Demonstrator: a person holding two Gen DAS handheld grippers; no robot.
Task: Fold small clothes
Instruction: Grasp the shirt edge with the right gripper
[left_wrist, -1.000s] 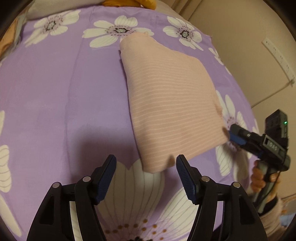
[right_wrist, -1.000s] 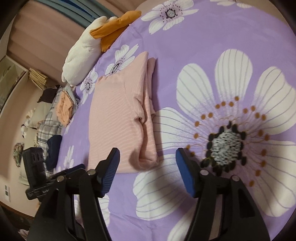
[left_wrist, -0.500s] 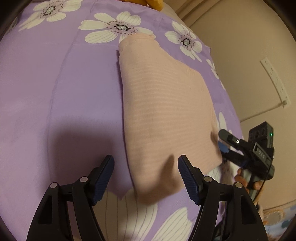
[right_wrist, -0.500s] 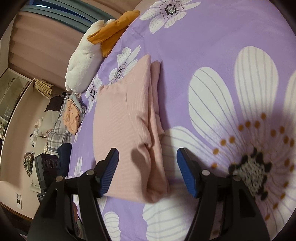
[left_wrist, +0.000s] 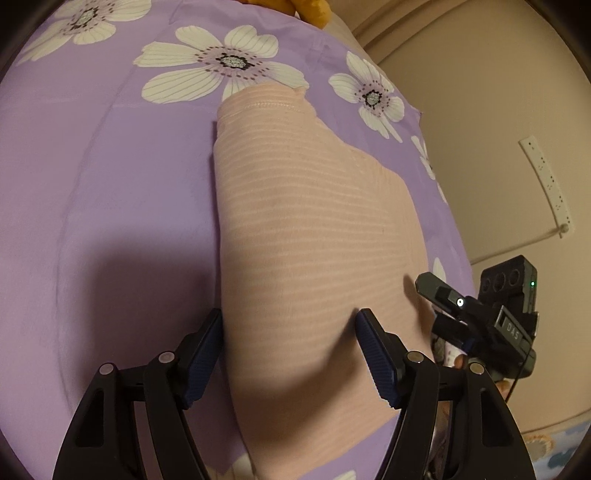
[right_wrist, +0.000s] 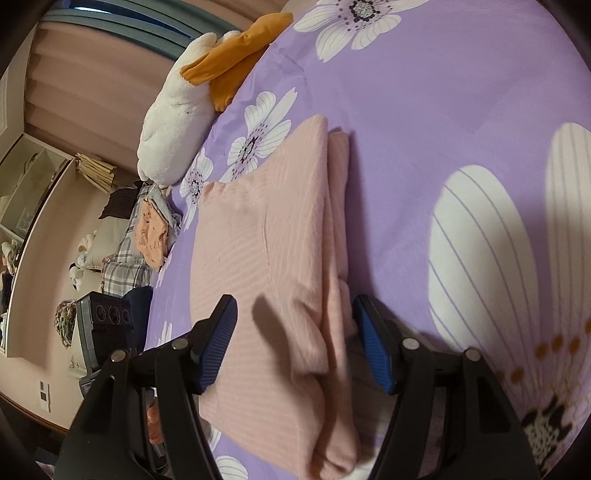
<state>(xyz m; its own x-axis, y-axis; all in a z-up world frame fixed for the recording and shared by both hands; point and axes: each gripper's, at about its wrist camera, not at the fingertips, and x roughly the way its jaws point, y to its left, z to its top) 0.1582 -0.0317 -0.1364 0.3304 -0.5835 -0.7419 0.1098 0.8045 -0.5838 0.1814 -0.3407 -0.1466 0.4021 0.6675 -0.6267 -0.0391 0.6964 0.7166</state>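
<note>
A folded pink striped garment (left_wrist: 314, 236) lies flat on the purple flowered bedsheet (left_wrist: 110, 184). My left gripper (left_wrist: 290, 354) is open, its blue pads straddling the garment's near left corner, low over the cloth. My right gripper (right_wrist: 295, 343) is open too, its pads on either side of the garment's (right_wrist: 266, 251) thick folded edge at the other near corner. The right gripper also shows in the left wrist view (left_wrist: 476, 321), beside the garment's right edge. The left gripper's black body shows at the left of the right wrist view (right_wrist: 107, 332).
A white and orange plush toy (right_wrist: 192, 99) lies at the head of the bed. A pile of other clothes (right_wrist: 147, 236) sits past the bed's far side. A beige wall with a power strip (left_wrist: 546, 184) stands close to the bed.
Both grippers have moved forward and down onto the garment's near corners. Their fingers now straddle the cloth instead of sitting short of it. The garment has not moved.
</note>
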